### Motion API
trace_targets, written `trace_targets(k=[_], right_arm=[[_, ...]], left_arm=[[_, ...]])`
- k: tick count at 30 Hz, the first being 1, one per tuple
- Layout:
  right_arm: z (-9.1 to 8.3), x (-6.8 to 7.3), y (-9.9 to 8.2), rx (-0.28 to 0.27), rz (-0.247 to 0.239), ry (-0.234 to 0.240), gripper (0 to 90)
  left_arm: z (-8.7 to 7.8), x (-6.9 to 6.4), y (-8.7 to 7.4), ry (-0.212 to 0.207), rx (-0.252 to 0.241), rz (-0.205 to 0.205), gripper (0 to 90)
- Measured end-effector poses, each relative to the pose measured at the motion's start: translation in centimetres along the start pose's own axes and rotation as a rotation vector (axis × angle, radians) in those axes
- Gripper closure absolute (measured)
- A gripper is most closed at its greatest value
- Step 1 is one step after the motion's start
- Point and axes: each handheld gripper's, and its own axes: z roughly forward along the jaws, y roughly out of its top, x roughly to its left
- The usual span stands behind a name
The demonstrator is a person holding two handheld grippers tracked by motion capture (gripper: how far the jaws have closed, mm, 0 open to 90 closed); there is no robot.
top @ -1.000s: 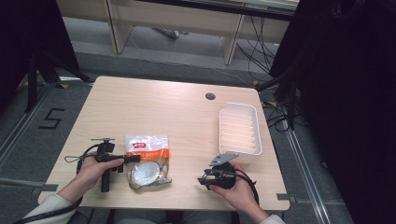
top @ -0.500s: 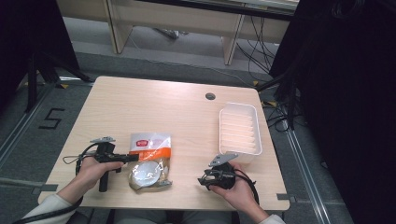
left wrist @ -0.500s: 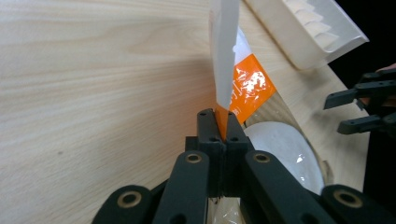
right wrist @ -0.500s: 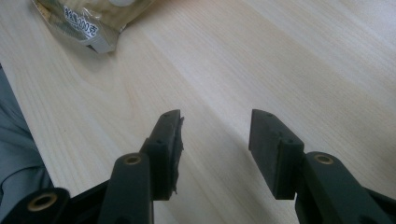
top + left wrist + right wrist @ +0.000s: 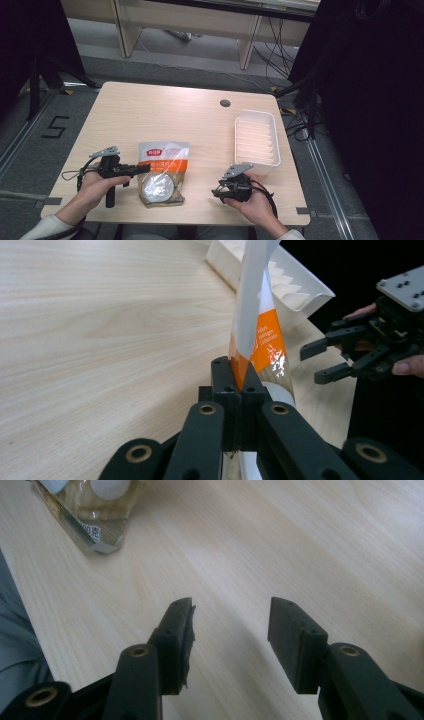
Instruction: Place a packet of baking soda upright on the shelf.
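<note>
Left hand-held gripper (image 5: pixel 142 169): near the front left of the wooden surface (image 5: pixel 165 115), held in the person's left hand (image 5: pixel 97 182), pointing right toward the pouch. Jaws fully together, pinching the left edge of the pouch; confirmed in the left gripper view, where the white-and-orange film rises from between the closed jaw tips (image 5: pixel 239 385). Grey three-cornered plate on top, cable trailing off to the left.

Pouch (image 5: pixel 162 172): flat plastic packet, white and orange at the far end with a red label, clear at the near end with a round pale item visible inside. Placed front and centre on the surface, between the two hands, near the front edge. Clear corner with printed characters also visible at top left in the right gripper view (image 5: pixel 95 517).

Right hand-held gripper (image 5: pixel 216 192): front right of the surface, held in the person's right hand (image 5: pixel 252 202), pointing left toward the pouch but well apart from it. Jaws spread wide with nothing between them, bare wood showing in the gap in the right gripper view (image 5: pixel 230 630). Also seen at far right in the left gripper view (image 5: pixel 320 360), jaws parted.

White tray (image 5: pixel 272 135): ribbed, rectangular, along the right edge of the surface, just beyond the right hand. Contents: none visible.
</note>
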Motion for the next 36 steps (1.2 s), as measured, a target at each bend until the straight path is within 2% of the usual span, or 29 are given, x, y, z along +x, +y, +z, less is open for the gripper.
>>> trace_targets(k=[1, 3, 4, 5, 7, 9, 10, 11, 12, 15, 16, 18, 19, 20, 21, 22, 23, 24, 26, 27, 28, 29, 31, 32, 33, 34, 35, 36], right_arm=[[0.2, 0.1, 0.1, -0.021, -0.003, -0.001, 52.2], [-0.2, 0.0, 0.6, 0.005, -0.02, 0.012, 51.0], [-0.2, 0.0, 1.0, -0.012, -0.043, 0.013, 49.5], [-0.5, 0.1, 1.4, 0.009, -0.04, 0.02, 49.0], [-0.6, 0.1, 2.3, -0.006, -0.084, -0.002, 48.7], [-0.9, 0.1, 2.8, 0.005, -0.1, -0.003, 48.6], [-1.2, 0.1, 3.5, 0.006, -0.113, 0.008, 48.2], [-1.4, 0.0, 4.1, -0.005, -0.151, 0.01, 47.7], [-2.0, 0.0, 5.6, -0.012, -0.183, 0.02, 46.5], [-3.1, 0.1, 7.9, -0.017, -0.209, 0.013, 45.2], [-3.4, 0.0, 8.7, -0.014, -0.229, 0.014, 44.8], [-3.9, 0.0, 10.3, -0.017, -0.291, 0.024, 44.0], [-4.0, 0.0, 11.0, -0.013, -0.307, 0.033, 43.8], [-4.1, 0.2, 11.6, -0.006, -0.301, 0.034, 43.7], [-4.1, 0.2, 12.2, 0.0, -0.316, 0.041, 43.7], [-4.1, 0.2, 12.2, 0.0, -0.316, 0.041, 43.7], [-3.9, 0.3, 12.8, 0.006, -0.346, 0.052, 43.6], [-3.3, 0.4, 13.8, 0.037, -0.369, 0.07, 43.3], [-2.6, 0.4, 14.4, 0.063, -0.407, 0.092, 44.2], [-2.6, 0.4, 14.4, 0.063, -0.407, 0.092, 44.2], [-2.3, 0.5, 14.6, 0.085, -0.4, 0.101, 45.4], [-1.4, 0.5, 15.1, 0.13, -0.418, 0.142, 47.8], [-0.9, 0.5, 15.3, 0.15, -0.433, 0.16, 50.9], [-0.6, 0.5, 15.4, 0.158, -0.431, 0.169, 53.4], [-0.4, 0.5, 15.5, 0.171, -0.427, 0.189, 54.4], [-0.2, 0.5, 15.6, 0.188, -0.443, 0.195, 55.5], [-0.1, 0.6, 15.6, 0.204, -0.44, 0.199, 59.2], [0.1, 0.4, 15.7, 0.221, -0.457, 0.208, 61.9]], left_arm=[[-0.1, -0.2, 0.0, -0.006, -0.004, 0.01, 89.0], [-0.2, -0.7, 0.0, -0.012, -0.02, 0.021, 89.1], [-0.2, -0.8, 0.0, -0.015, -0.021, 0.035, 89.0], [-0.2, -1.0, 0.1, -0.015, -0.028, 0.036, 89.0], [-0.2, -1.5, 0.2, -0.033, -0.039, 0.073, 89.1], [-0.2, -1.7, 0.2, -0.03, -0.042, 0.077, 89.0], [-0.2, -1.9, 0.3, -0.036, -0.044, 0.09, 89.0], [-0.3, -2.1, 0.3, -0.029, -0.044, 0.092, 89.0], [-0.3, -2.4, 0.3, -0.023, -0.044, 0.109, 89.0], [-0.2, -2.8, 0.5, -0.033, -0.048, 0.137, 89.0], [-0.2, -2.9, 0.5, -0.027, -0.047, 0.133, 89.0], [-0.2, -3.1, 0.5, -0.043, -0.048, 0.147, 89.0], [-0.2, -3.2, 0.5, -0.03, -0.044, 0.142, 89.0], [-0.2, -3.2, 0.5, -0.03, -0.044, 0.142, 89.0], [-0.1, -3.4, 0.5, -0.042, -0.049, 0.148, 89.0], [-0.1, -3.4, 0.5, -0.042, -0.049, 0.148, 89.0], [-0.1, -3.4, 0.5, -0.038, -0.041, 0.162, 89.0], [0.0, -3.6, 0.5, -0.05, -0.045, 0.157, 89.0], [-0.1, -3.7, 0.5, -0.048, -0.042, 0.169, 89.0], [0.0, -3.7, 0.6, -0.054, -0.044, 0.178, 89.0], [0.0, -3.8, 0.5, -0.053, -0.045, 0.173, 89.0], [0.0, -3.8, 0.5, -0.057, -0.048, 0.169, 89.0], [0.0, -3.9, 0.5, -0.049, -0.043, 0.173, 89.0], [0.0, -3.9, 0.6, -0.055, -0.041, 0.193, 89.0], [0.0, -3.9, 0.6, -0.058, -0.041, 0.19, 89.0], [0.1, -3.9, 0.6, -0.058, -0.042, 0.187, 89.0], [0.1, -4.0, 0.6, -0.057, -0.041, 0.188, 89.0], [0.1, -4.0, 0.6, -0.05, -0.043, 0.174, 89.0]])
